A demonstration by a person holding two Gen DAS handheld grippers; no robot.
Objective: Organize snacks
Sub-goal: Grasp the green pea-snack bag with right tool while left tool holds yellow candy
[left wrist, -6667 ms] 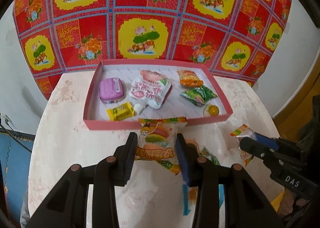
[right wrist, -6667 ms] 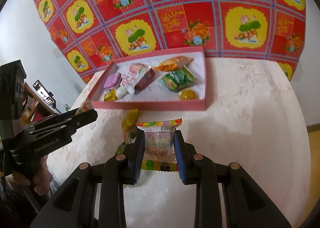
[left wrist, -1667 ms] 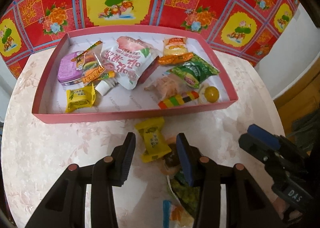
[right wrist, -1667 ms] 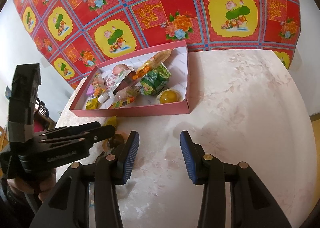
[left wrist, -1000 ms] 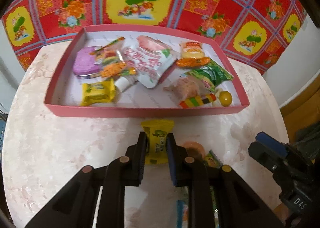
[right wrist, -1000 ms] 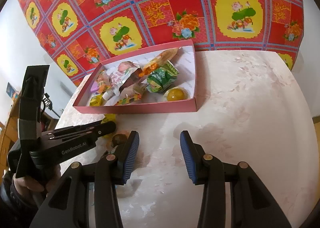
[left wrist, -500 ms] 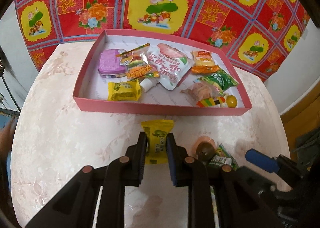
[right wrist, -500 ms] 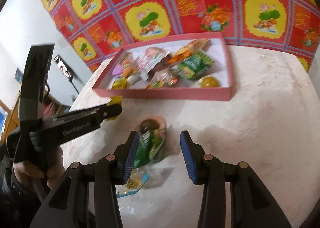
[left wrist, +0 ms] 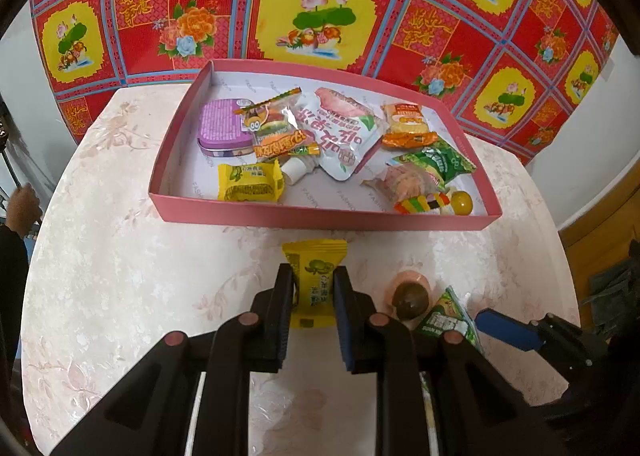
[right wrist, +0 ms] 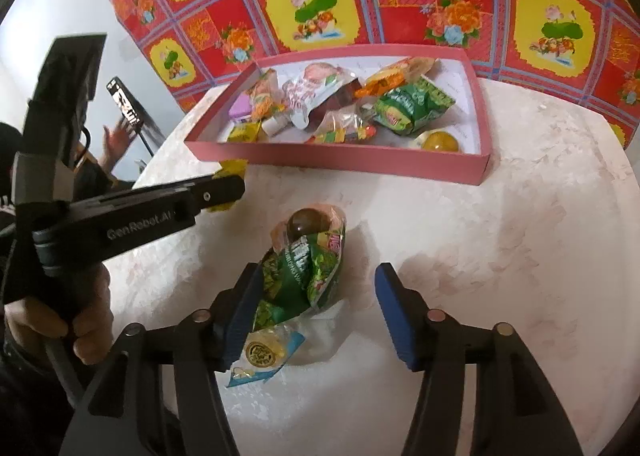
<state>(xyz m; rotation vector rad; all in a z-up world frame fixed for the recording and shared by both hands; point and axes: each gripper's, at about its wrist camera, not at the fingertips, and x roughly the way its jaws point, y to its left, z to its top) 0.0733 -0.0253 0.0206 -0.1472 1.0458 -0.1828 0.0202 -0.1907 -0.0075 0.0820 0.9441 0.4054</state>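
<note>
A pale, marbled round counter [left wrist: 120, 256] is filling the foreground. A red and yellow floral cloth [left wrist: 320, 11] is hanging behind it against a white wall [left wrist: 592, 127]. At the left, a phone on a stand [right wrist: 128, 103] is leaning beside it.

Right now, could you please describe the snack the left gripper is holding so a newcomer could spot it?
Find the pink tray on the pale table. Just in front of its near wall, the left gripper pinches a yellow wrapped candy, its twin lying inside the tray.

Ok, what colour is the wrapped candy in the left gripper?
Yellow with a green logo, clearest in the left wrist view.
</note>
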